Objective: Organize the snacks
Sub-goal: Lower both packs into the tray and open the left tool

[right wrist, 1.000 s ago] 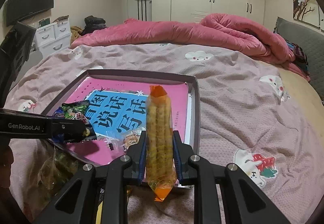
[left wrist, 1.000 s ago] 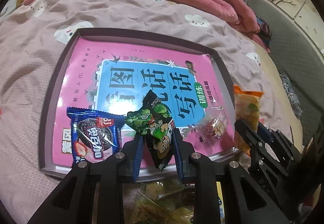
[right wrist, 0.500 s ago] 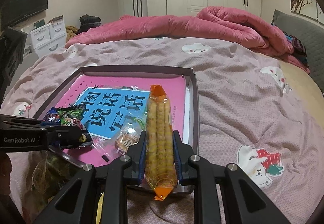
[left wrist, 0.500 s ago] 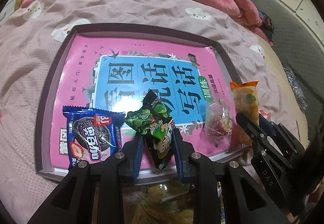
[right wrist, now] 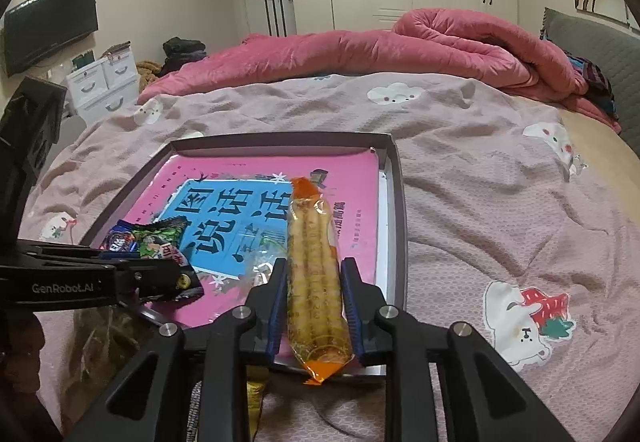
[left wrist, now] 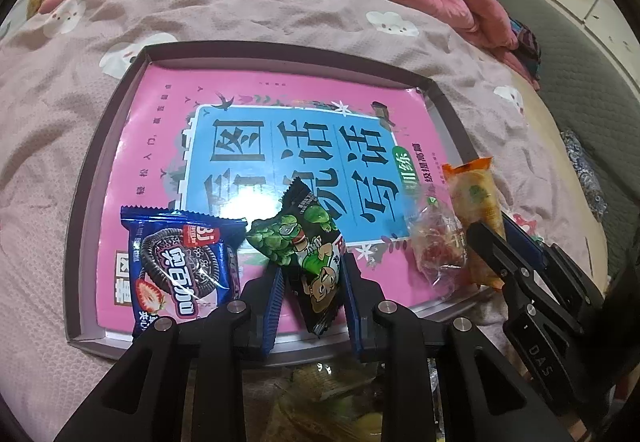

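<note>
A dark-rimmed tray [left wrist: 100, 146] lined with a pink and blue book [left wrist: 160, 122] lies on the bed. My left gripper [left wrist: 312, 266] is shut on a green pea snack packet [left wrist: 304, 238] above the tray's near edge. A blue cookie packet [left wrist: 180, 266] lies to its left and a clear candy packet [left wrist: 438, 250] to its right. My right gripper [right wrist: 314, 266] holds a long orange-ended stick snack packet [right wrist: 312, 242] over the tray's near right corner. Its jaws are opening, with the pads still against the packet's sides.
A clear bag of more snacks [left wrist: 320, 394] sits just below the tray's near edge, under both grippers. The tray rests on a mauve bedspread [right wrist: 500, 182] with a rolled pink quilt [right wrist: 400, 46] behind it. Wardrobes, white drawers and a wall television stand beyond the bed.
The stick snack packet has come in from past the tray's right edge to beside the clear candy. The right jaws stand slightly wider. The left gripper keeps its hold on the green packet.
</note>
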`<state>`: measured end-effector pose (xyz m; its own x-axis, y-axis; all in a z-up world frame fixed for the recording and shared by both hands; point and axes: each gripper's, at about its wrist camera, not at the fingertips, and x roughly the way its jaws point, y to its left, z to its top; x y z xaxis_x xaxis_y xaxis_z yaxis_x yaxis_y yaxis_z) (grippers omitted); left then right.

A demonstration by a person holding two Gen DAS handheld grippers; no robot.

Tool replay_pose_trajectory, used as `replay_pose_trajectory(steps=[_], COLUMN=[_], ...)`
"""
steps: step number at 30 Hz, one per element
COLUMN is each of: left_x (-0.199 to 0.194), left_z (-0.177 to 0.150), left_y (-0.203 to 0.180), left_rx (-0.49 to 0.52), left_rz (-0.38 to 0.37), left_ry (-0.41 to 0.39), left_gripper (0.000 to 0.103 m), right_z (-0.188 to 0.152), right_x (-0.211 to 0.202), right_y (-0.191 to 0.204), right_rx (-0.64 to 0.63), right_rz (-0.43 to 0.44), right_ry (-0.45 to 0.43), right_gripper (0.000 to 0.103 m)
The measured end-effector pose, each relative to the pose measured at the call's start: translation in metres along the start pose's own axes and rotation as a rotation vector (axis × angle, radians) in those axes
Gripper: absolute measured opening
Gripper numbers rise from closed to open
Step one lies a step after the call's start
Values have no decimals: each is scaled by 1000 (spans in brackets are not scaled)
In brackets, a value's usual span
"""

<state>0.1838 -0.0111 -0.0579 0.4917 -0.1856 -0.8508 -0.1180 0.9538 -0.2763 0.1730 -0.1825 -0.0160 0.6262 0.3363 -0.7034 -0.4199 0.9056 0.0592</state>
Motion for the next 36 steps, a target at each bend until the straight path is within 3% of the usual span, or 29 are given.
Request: replay_pose_trajectory(steps=[16,29,33,36], left_x=[-6,-16,-19,-22], left_z=[1,2,3,3], left_y=[0,0,0,0], left_rx=[0,-3,-8,-7], left_rz=[8,13,8,10], left_ry=[-24,-34,-39,-45], left_gripper=[30,48,51,57], right_z=[1,0,0,0], right_x=[-11,-20,-24,-26], right_y=[1,-2,-4,-6], right_rx=[17,29,40,50], right_rz=[29,31,31,30], right_ry=[-27,-42,-51,-56], right_gripper=[44,48,57,58])
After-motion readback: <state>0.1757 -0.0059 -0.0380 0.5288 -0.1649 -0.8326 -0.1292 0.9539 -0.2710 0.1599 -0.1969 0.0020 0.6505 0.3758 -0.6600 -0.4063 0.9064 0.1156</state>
